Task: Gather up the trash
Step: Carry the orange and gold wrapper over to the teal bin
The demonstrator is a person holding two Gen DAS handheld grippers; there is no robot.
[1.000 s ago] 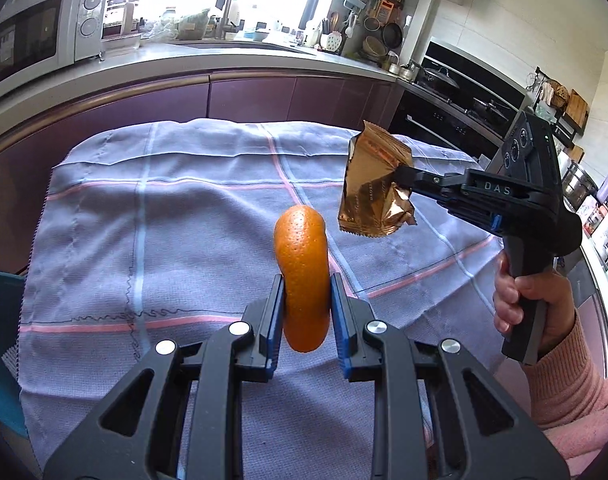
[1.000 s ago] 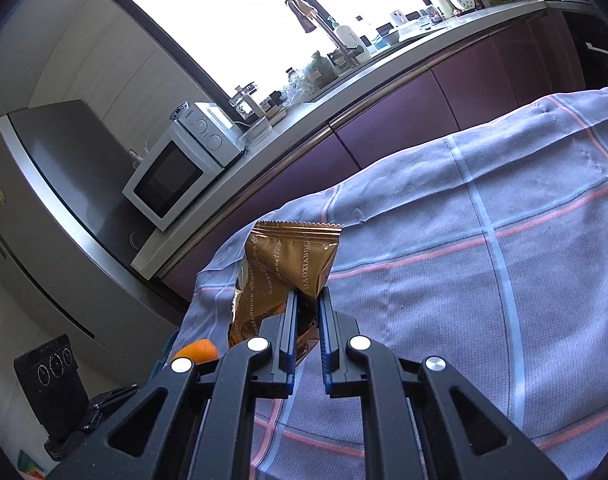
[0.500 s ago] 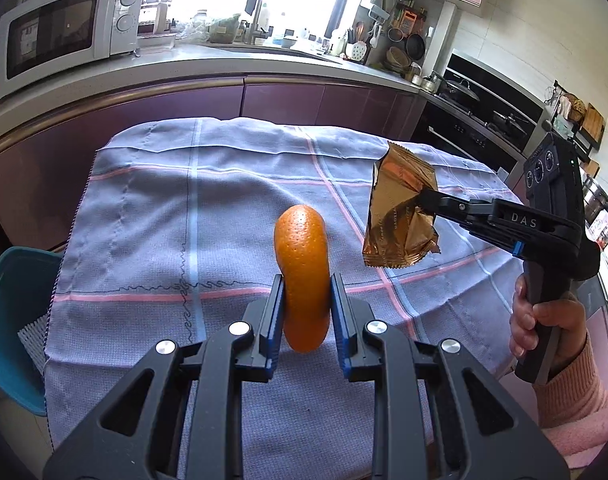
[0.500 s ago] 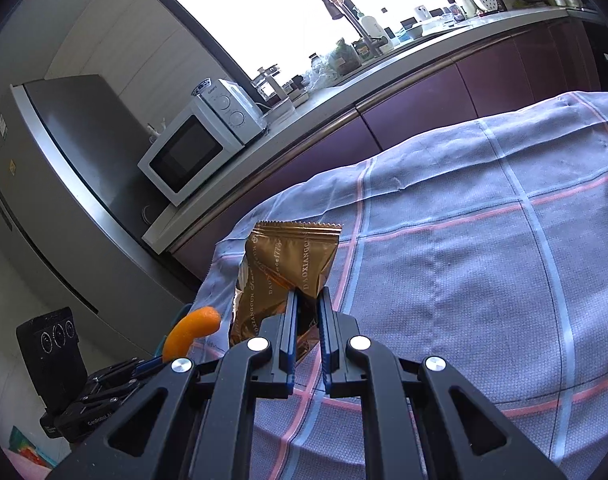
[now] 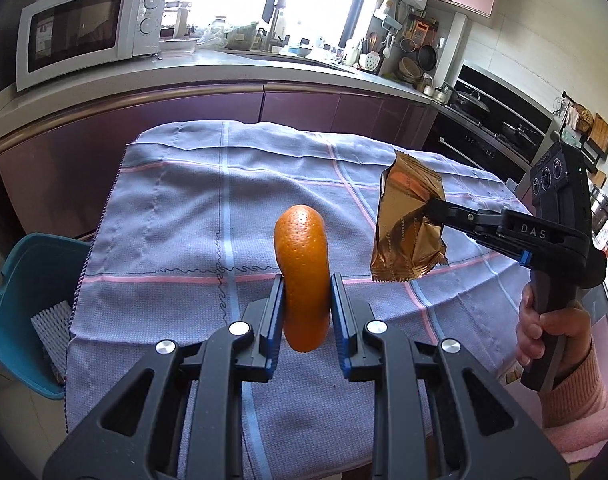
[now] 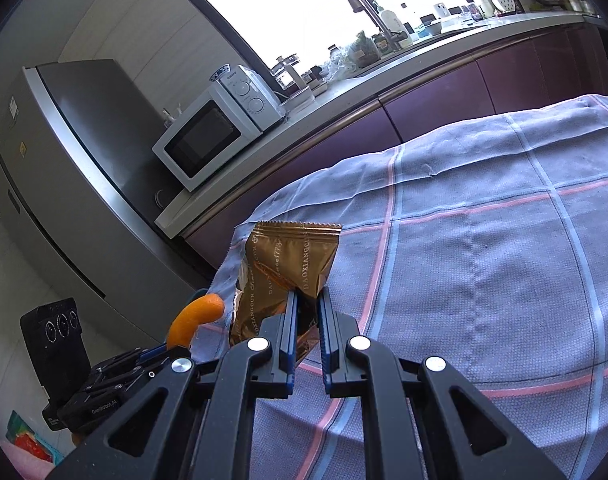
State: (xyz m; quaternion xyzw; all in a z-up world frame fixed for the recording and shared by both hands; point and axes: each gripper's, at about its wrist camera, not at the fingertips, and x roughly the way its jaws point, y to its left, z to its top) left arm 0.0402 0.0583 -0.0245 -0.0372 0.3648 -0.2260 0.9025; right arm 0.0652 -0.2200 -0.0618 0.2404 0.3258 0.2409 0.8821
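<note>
Orange peel up in the air, a curved strip standing on end, pinched between the blue pads of the left gripper, jaws narrowed tight on its lower half! It hangs clear above the checked tablecloth, nothing touching the fabric. Over on the right, the right gripper has its jaws nearly closed on a crumpled gold snack wrapper, clamping it by the lower corner, printed side facing the right wrist camera, top seam level. From the left wrist view that same wrapper dangles off the fingertips, also lifted clear of the cloth, just to the right of the peel and apart from it. The person's right hand wraps the black handle, pink sleeve showing at the wrist. Down at the left edge of the table sits a teal bin, below tabletop level, with a piece of white foam netting lying inside. Behind everything, a white microwave on the counter, bright window above the sink. In the right wrist view the peel pokes up at lower left, beside the wrapper.
</note>
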